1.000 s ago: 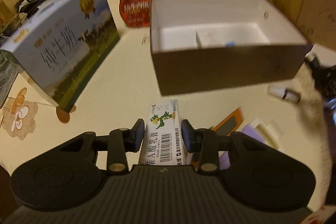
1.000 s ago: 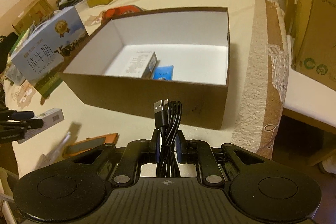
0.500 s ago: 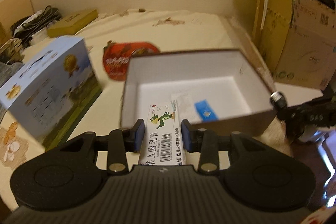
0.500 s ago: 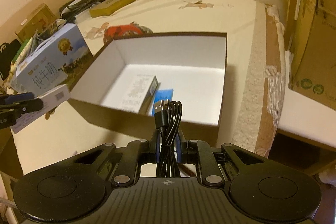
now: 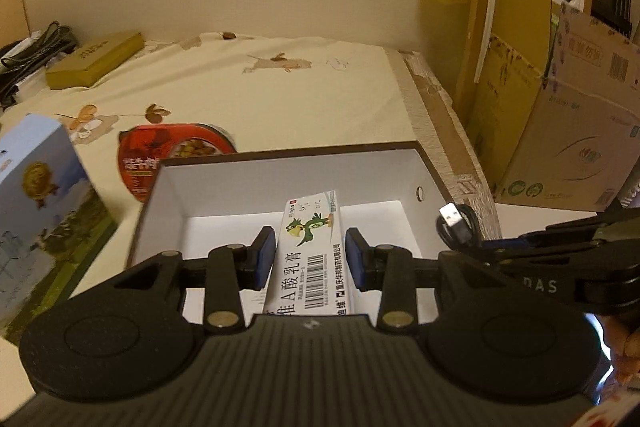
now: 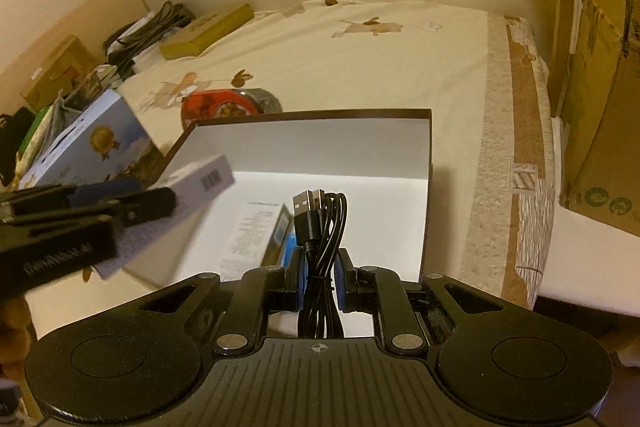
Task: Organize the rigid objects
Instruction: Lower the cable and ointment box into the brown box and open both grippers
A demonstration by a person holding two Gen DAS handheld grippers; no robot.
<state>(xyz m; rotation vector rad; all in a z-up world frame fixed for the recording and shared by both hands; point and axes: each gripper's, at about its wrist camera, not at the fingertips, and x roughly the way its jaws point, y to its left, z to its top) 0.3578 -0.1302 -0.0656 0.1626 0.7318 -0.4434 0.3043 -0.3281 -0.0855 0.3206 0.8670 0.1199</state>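
My left gripper (image 5: 310, 253) is shut on a white ointment carton (image 5: 310, 255) printed with a green bird and a barcode, held above the open brown box (image 5: 288, 157). My right gripper (image 6: 318, 273) is shut on a bundled black USB cable (image 6: 320, 239) over the same box (image 6: 312, 115). In the right wrist view the left gripper (image 6: 168, 201) and its carton (image 6: 200, 183) hang over the box's left wall. In the left wrist view the right gripper (image 5: 480, 241) with its cable (image 5: 456, 225) reaches in from the right. A small white carton (image 6: 256, 235) and a blue packet (image 6: 290, 245) lie inside the box.
A blue milk carton box (image 5: 36, 223) stands left of the brown box. A red round tin (image 5: 168, 155) lies behind it. An olive flat box (image 5: 94, 59) and black cables (image 5: 36, 43) sit at the back left. Cardboard boxes (image 5: 568, 131) stand past the bed's right edge.
Both grippers have risen and moved forward from before the box to above its opening, each still gripping its load. The left gripper has come close beside the right one.
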